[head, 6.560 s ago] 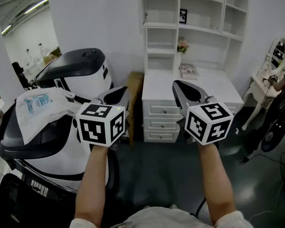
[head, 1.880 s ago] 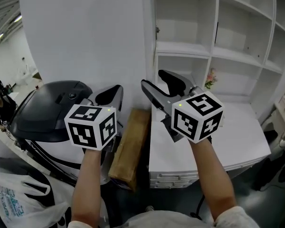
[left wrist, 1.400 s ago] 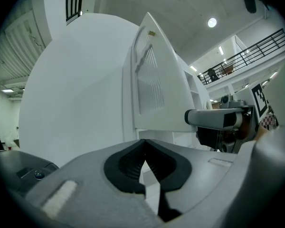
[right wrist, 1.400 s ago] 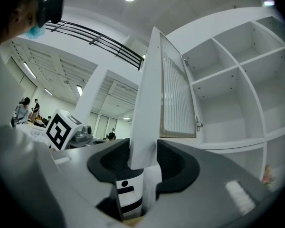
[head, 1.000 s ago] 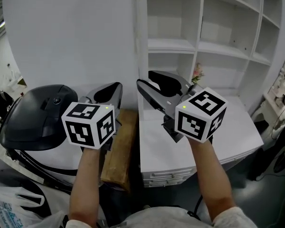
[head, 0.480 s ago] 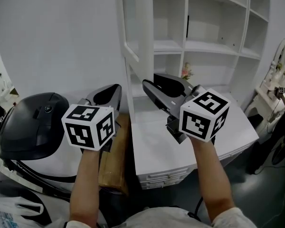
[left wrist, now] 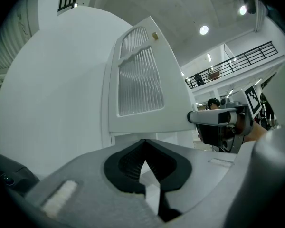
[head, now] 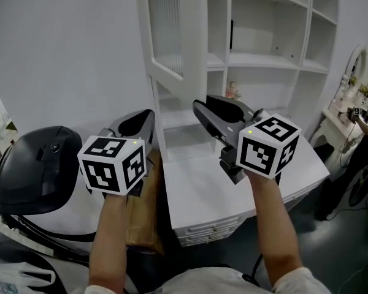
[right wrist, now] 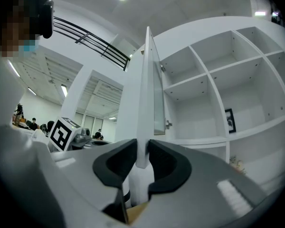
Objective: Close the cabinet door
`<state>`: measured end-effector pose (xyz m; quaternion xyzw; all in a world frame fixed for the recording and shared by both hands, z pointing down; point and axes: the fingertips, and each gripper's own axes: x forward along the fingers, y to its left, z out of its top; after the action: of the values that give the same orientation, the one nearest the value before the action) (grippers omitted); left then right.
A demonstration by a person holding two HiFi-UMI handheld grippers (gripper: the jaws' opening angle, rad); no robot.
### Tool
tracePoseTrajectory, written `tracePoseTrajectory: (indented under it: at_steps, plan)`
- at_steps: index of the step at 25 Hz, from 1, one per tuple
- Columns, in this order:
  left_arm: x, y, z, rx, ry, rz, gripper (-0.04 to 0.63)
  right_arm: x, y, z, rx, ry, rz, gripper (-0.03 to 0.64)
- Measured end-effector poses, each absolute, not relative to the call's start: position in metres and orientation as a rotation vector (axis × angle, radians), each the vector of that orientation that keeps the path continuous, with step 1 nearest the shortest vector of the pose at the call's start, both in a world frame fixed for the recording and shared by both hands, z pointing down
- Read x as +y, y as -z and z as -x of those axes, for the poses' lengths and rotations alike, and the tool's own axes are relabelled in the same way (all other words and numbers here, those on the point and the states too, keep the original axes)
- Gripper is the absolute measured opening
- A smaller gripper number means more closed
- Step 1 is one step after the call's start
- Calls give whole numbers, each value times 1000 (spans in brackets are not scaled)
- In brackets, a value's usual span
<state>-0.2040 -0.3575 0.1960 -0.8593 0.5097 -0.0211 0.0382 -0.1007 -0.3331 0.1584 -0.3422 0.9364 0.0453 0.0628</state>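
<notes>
Right gripper [right wrist: 142, 152], jaws just closing, pinches the slim edge of the white ribbed-glass cabinet door [head: 170, 26] at twelve o'clock. Left gripper [left wrist: 143, 145] sits closed, empty.

Dark domed machine [head: 30, 164] beside brown board [head: 148, 225]

Tongs [right wrist: 142, 161], newly tight, on cabinet door [right wrist: 146, 89]

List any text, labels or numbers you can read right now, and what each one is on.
No words or numbers can be read in any view.
Left cube and right cube: black-and-white square markers only, no letters.
Framed picture on the shelf: too small to read.
White bag at the bottom left: print blurred and cut off.
</notes>
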Motion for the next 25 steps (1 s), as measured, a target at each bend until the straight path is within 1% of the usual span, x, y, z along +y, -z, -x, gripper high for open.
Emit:
tracePoseTrajectory:
  at_steps: [13,25]
  plan:
    - [-373,-195,173,1511,85,2648,3,-358,-157,62,2770,-126,1141,69]
    - [-404,-192,131,1517,77,2634,3,-390,-158,27,2788,-128,1098,69]
